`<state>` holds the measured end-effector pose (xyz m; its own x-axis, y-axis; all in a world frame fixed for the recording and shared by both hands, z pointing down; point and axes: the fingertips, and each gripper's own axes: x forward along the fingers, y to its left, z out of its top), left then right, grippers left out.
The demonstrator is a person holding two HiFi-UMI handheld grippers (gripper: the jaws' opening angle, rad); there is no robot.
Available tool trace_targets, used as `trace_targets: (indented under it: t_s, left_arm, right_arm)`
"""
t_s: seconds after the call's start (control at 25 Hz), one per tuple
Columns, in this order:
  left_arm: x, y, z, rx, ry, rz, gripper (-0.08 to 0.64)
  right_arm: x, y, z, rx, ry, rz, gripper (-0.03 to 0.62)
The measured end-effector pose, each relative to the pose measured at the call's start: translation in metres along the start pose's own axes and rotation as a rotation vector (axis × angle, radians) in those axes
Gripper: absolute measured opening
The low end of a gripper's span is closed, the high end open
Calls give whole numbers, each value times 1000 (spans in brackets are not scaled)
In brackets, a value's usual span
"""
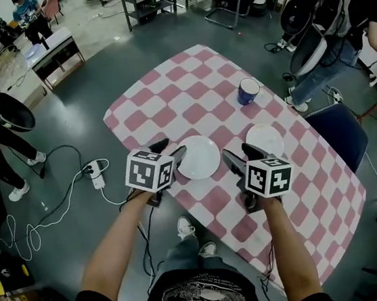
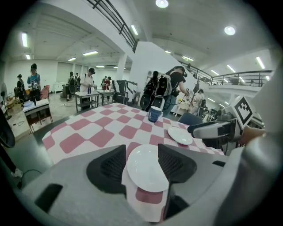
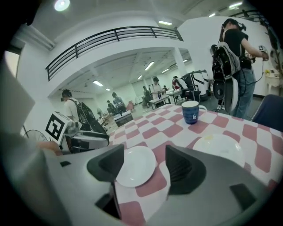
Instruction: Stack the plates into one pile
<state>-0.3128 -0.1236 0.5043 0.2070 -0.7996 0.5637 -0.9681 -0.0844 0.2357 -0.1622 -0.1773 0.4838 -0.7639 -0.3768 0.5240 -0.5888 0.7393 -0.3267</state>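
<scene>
Now both pairs of jaws gape empty. We aim the left gripper and right gripper at the near plate just ahead, ready for stacking.

The counter wears pink-and-white checks. One plate and the plate nearer the cup are plain white; the cup is dark blue, perhaps white-marked.

On the table, the left plate lay near the front edge, the right plate just beside it but apart, and the mug stood behind them, farther back.
</scene>
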Motion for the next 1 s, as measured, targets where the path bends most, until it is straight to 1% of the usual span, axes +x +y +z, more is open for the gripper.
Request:
trace_targets:
  t_s: [0.12, 0.24, 0.44, 0.6, 0.8, 1.0]
  left_arm:
    - [10, 8, -14, -32, 41, -13, 235]
    - [20, 17, -24, -46, 81, -23, 236]
    - [34, 23, -37, -91, 138, -63, 235]
    - [43, 29, -51, -121, 207, -86, 235]
    - [53, 29, -64, -160, 267, -138, 227]
    - [58, 28, -71, -176, 309, -169, 218]
  right_arm:
    - [12, -4, -12, 30, 40, 8, 295]
    - [23, -10, -20, 55, 72, 13, 293]
    - [39, -14, -42, 94, 156, 46, 290]
    - [50, -15, -59, 142, 215, 70, 284]
    - [59, -19, -73, 226, 260, 86, 273]
    - [65, -18, -83, 267, 292, 97, 272]
